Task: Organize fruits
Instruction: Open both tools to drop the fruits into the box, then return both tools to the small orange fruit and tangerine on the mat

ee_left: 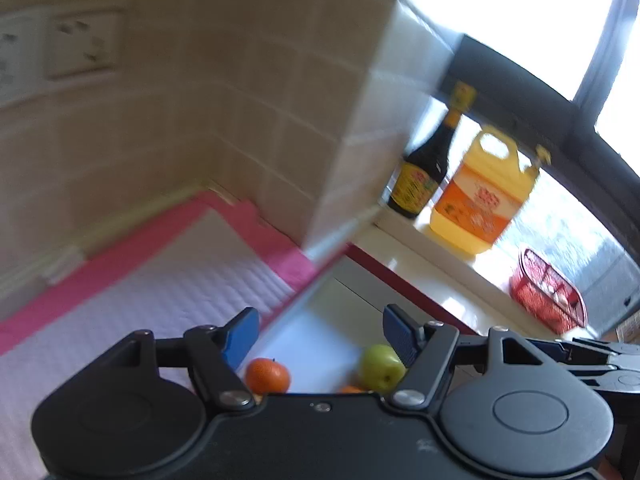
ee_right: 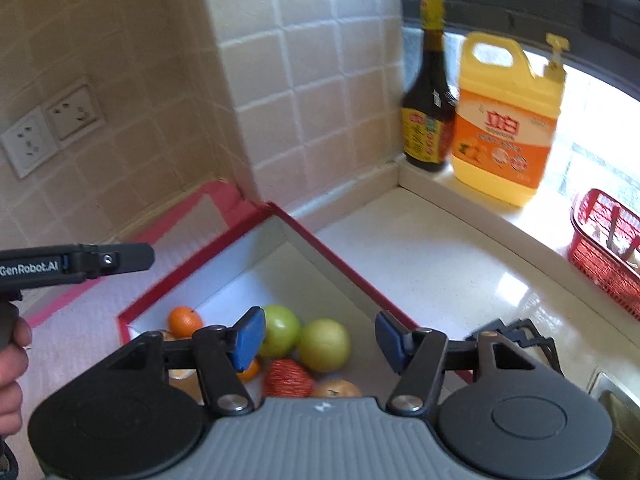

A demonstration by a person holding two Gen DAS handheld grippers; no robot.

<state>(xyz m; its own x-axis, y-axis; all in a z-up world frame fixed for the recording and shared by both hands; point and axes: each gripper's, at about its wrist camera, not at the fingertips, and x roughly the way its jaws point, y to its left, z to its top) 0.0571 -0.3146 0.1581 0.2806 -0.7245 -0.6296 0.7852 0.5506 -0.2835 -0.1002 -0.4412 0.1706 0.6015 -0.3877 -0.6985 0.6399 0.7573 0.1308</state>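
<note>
A red-edged white box [ee_right: 304, 240] stands in the counter corner and holds fruit: two green apples [ee_right: 324, 344], a small orange [ee_right: 185, 319], a red textured fruit [ee_right: 289, 378] and a tan one [ee_right: 336, 389]. My right gripper [ee_right: 316, 340] is open and empty above the box. My left gripper [ee_left: 320, 336] is open and empty over the box's left edge; below it show an orange [ee_left: 267, 375] and a green apple [ee_left: 380, 366]. The left tool also shows in the right wrist view [ee_right: 80, 262].
A white and pink mat [ee_left: 140, 292] lies left of the box. A dark sauce bottle [ee_right: 428, 120] and a yellow detergent jug [ee_right: 508, 128] stand on the sill. A red basket [ee_right: 608, 248] sits at the right. Tiled walls [ee_right: 304, 80] close the corner.
</note>
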